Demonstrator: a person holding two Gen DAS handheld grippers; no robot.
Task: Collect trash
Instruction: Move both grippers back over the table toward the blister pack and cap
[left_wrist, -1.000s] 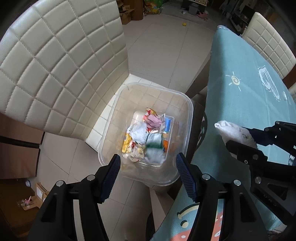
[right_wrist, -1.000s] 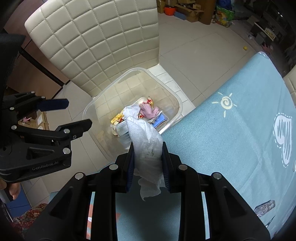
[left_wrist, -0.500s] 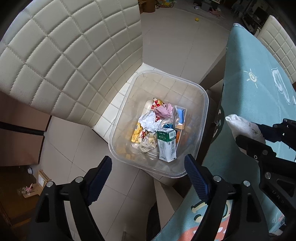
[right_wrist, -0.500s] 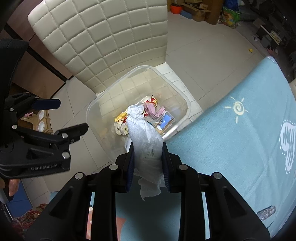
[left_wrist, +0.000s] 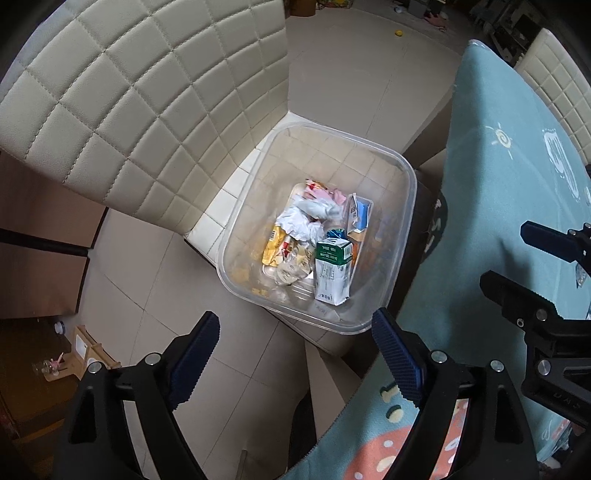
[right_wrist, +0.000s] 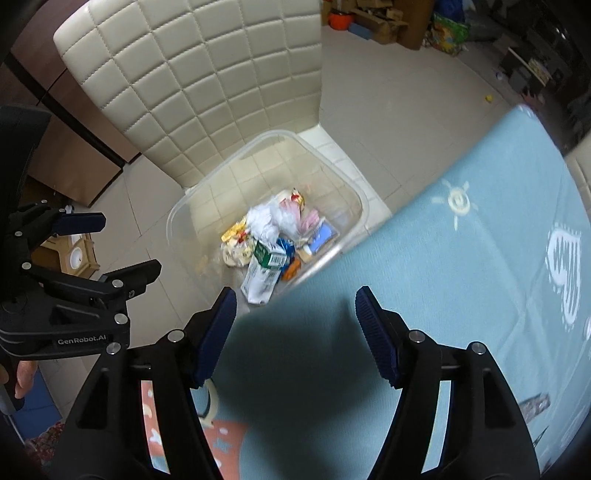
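Trash sits in a clear plastic bin (left_wrist: 400, 229) that rests on the seat of a cream quilted chair (left_wrist: 147, 99). Contents, as seen from the left wrist view:

- a green-and-white milk carton (left_wrist: 331, 271), lying against the near right wall;
- crumpled white tissue (left_wrist: 300, 223) near the centre, with a second pale wad (left_wrist: 318, 206) just behind it;
- yellow snack wrappers (left_wrist: 275, 249) to the left of the carton;
- a pink wrapper (left_wrist: 338, 195) and a blue-and-white pack (left_wrist: 358, 216) toward the far right corner.

The items overlap in one heap; the bin's far half shows bare floor.

The left gripper (left_wrist: 295, 350) hangs above the bin's near rim with its jaws spread wide and nothing between them. The right gripper (right_wrist: 295, 321) hangs over the table edge, jaws also spread wide and holding nothing. Its blue ribbed pads (right_wrist: 373, 325) are bare.

The table, covered by a light blue cloth (right_wrist: 461, 277) printed with a sun and a white heart, stands just beside the chair. Its edge overlaps the bin's right rim in the right wrist view. A small clear wrapper (right_wrist: 537, 404) lies on the cloth near the right gripper. A roll of tape (right_wrist: 209, 404) shows partly behind that gripper's left finger.

Beige tiles (left_wrist: 362, 70) cover the floor. Cardboard boxes (right_wrist: 380, 18) and mixed clutter stand well apart along the far wall. A small wooden stand (right_wrist: 79, 254) sits on the floor to the chair's left.
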